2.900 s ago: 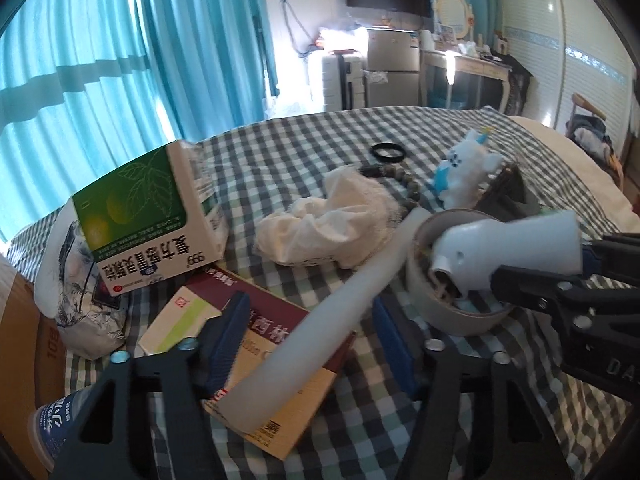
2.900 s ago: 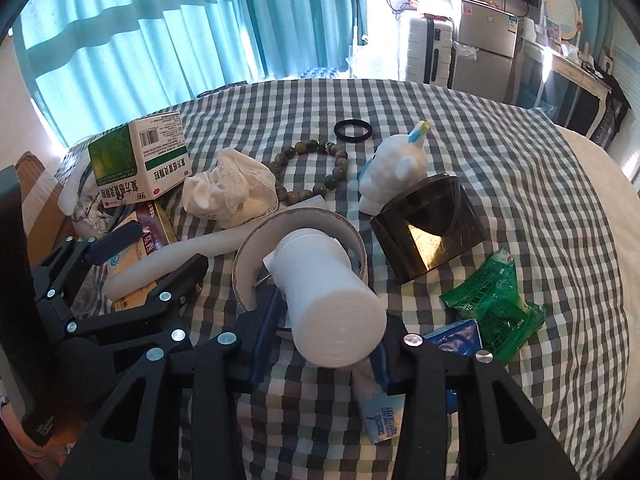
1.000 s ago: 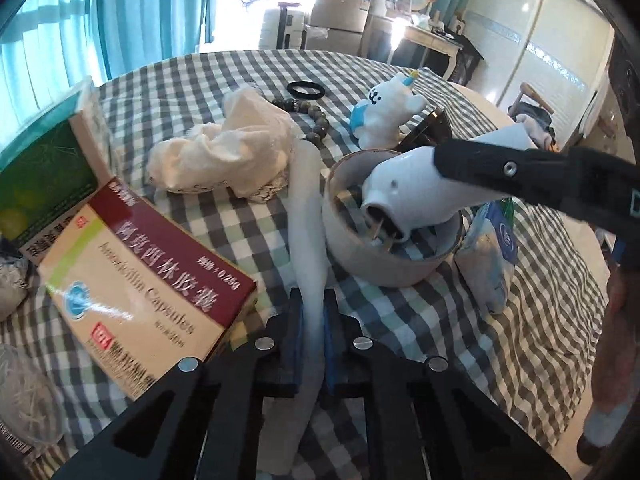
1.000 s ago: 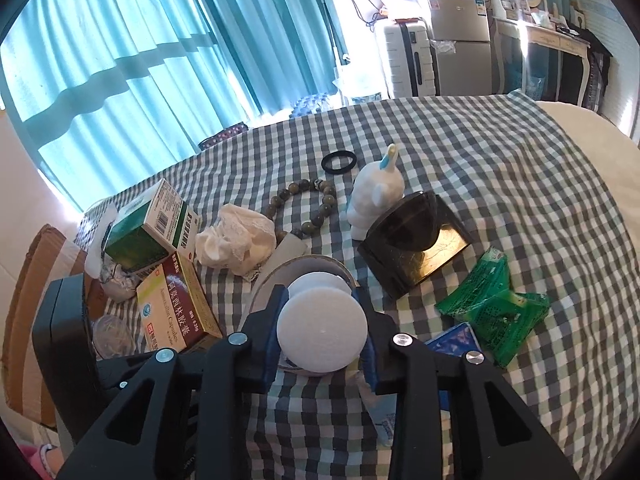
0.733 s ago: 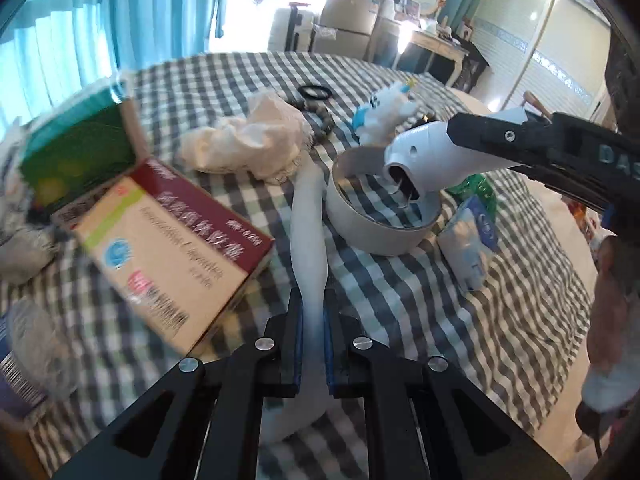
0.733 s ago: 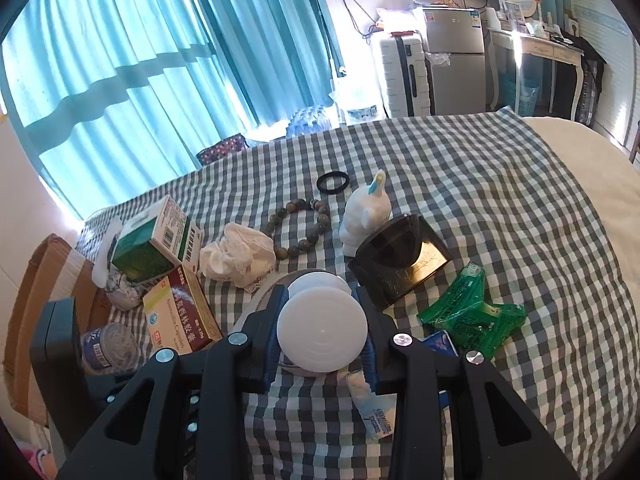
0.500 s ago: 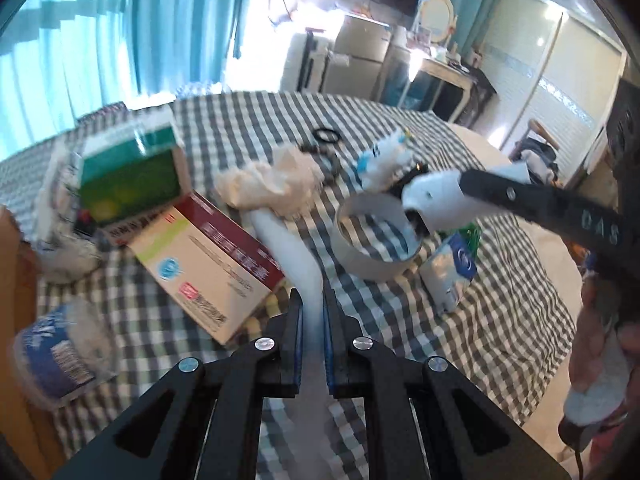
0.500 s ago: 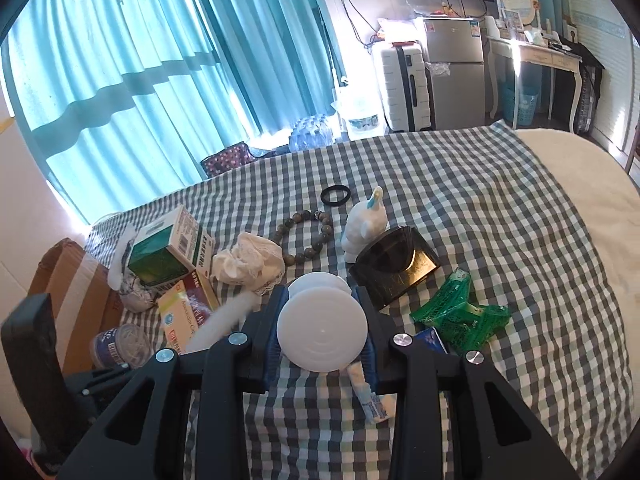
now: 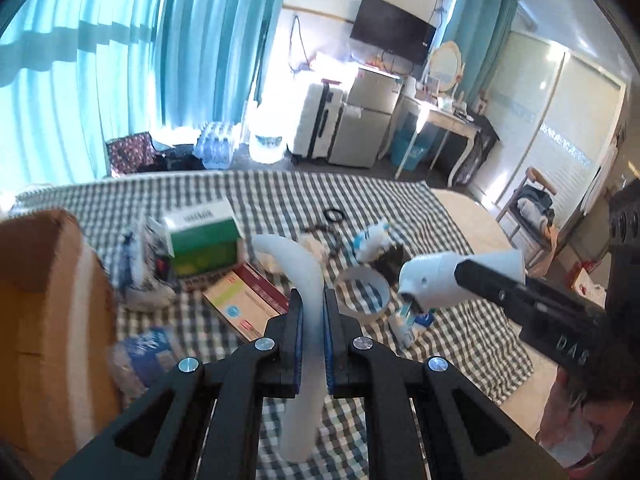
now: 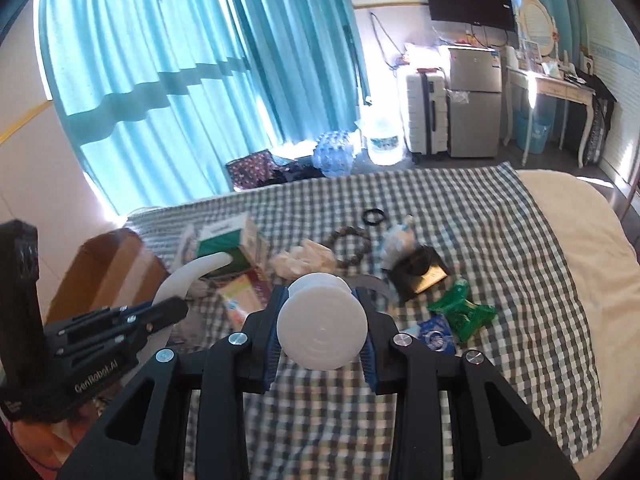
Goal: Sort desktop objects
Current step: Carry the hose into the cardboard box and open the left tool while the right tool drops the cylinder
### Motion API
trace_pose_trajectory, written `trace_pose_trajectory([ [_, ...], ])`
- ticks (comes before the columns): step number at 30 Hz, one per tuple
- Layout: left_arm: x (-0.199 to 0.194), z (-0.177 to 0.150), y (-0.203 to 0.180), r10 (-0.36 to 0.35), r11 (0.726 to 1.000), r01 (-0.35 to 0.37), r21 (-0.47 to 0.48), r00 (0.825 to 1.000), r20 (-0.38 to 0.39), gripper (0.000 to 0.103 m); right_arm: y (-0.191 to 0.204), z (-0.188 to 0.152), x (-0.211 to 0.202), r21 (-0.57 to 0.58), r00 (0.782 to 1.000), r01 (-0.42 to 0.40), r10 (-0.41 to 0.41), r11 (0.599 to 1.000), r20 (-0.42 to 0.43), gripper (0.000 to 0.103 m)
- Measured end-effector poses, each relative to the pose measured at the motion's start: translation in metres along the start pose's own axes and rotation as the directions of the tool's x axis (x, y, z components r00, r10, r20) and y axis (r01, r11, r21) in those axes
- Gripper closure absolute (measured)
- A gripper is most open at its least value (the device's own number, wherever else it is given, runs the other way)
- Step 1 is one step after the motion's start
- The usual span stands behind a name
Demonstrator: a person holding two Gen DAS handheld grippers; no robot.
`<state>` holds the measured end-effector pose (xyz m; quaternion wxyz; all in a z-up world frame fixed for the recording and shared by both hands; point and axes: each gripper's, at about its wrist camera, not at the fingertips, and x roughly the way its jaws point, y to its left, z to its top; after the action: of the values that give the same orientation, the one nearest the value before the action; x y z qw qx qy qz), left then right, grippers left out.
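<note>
My left gripper (image 9: 311,312) is shut on a long curved white tube (image 9: 304,280) and holds it high above the checked table; the tube also shows in the right wrist view (image 10: 188,276). My right gripper (image 10: 322,320) is shut on a white plastic bottle (image 10: 322,334), held in the air, also in the left wrist view (image 9: 448,280). On the table lie a green box (image 9: 202,246), a red-and-tan medicine box (image 9: 244,306), a tape ring (image 9: 362,290), crumpled cloth (image 10: 302,260), a bead bracelet (image 10: 352,246), a black ring (image 10: 374,216), a white toy (image 10: 396,240), a dark case (image 10: 418,270) and green packets (image 10: 462,312).
A brown cardboard box (image 9: 48,320) stands at the table's left edge, with a blue-labelled tub (image 9: 144,354) beside it. A blue packet (image 10: 434,336) lies near the green packets. The checked cloth (image 10: 500,240) ends on a cream cover (image 10: 580,232) at the right.
Both grippers have risen well above the table, carrying the tube and the bottle. The bottle has come up out of the tape ring. The table objects look smaller and farther away.
</note>
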<state>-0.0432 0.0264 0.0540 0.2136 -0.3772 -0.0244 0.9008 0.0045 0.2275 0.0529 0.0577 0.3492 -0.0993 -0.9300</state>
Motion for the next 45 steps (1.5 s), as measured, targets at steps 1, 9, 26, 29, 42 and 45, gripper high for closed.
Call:
trace_pose_trajectory([
  [1,-0.012,0.008,0.005,0.003,1.0,-0.003,-0.003,1.0,0.012,0.095,0.011,0.004,-0.005,-0.014,1.0,-0.006,0.006,1.0,0.007,0.071],
  [9,-0.101,0.045,0.069,0.087,0.995,-0.084,-0.056,0.995,0.05,0.094,0.13,0.038,-0.033,-0.142,0.991,-0.121,0.127,0.982,0.033,0.071],
  [26,-0.111,-0.021,0.245,0.247,0.955,-0.251,-0.156,0.968,-0.042,0.094,0.303,-0.011,0.079,-0.183,0.945,-0.286,0.245,0.94,-0.218,0.071],
  [29,-0.104,-0.029,0.255,0.233,0.954,-0.237,-0.183,0.971,-0.044,0.08,0.315,-0.016,0.099,-0.17,0.939,-0.276,0.228,0.946,-0.256,0.07],
  [42,-0.149,-0.01,0.249,0.314,0.917,-0.308,-0.256,0.949,-0.018,0.017,0.308,0.007,0.046,-0.175,0.984,-0.166,0.151,0.971,-0.094,0.021],
  [45,-0.168,0.01,0.215,0.286,0.932,-0.274,-0.236,0.958,0.019,0.016,0.297,0.021,0.016,-0.187,0.99,-0.131,0.12,0.974,-0.069,0.021],
])
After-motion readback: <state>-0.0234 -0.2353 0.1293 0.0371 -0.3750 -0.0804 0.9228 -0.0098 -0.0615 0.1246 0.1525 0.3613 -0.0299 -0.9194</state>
